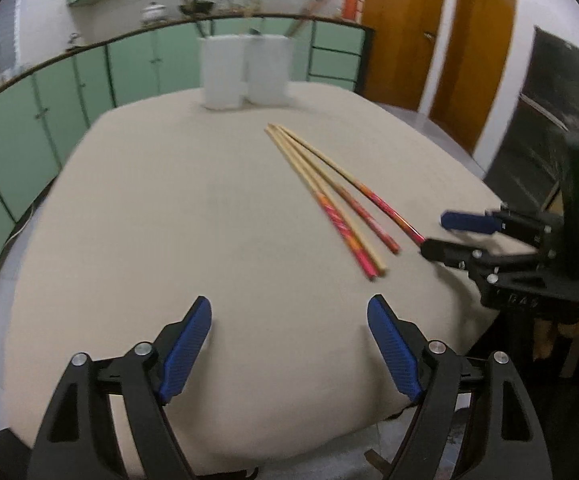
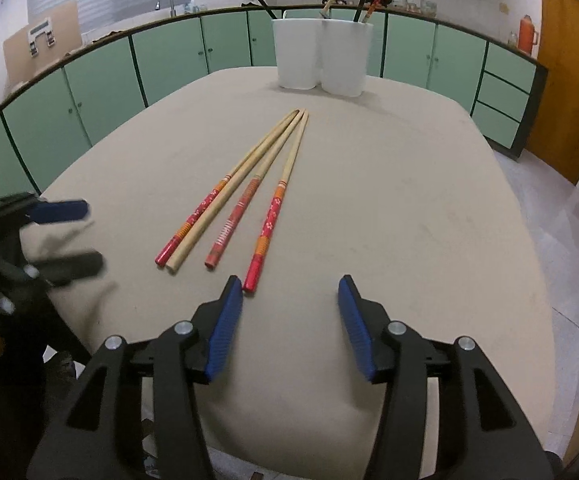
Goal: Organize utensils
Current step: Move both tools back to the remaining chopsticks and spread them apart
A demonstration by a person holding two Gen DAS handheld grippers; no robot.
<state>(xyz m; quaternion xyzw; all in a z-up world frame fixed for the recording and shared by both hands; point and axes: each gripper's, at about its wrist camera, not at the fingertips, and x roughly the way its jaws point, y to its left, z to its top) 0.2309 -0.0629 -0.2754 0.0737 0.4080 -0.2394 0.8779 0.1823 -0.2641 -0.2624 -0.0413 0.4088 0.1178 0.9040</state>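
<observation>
Beige table [image 2: 409,208] before green cabinets. Left hand-held gripper [image 1: 289,344] spread wide, empty. Right hand-held gripper [image 2: 291,322] parted, empty, left pad beside nearest chopstick's red end. Four chopsticks [image 2: 245,192] mid-table, long axes running 7 to 1 o'clock, tips toward white holders [image 2: 321,56].

White holders [image 1: 245,72] blurred
</observation>
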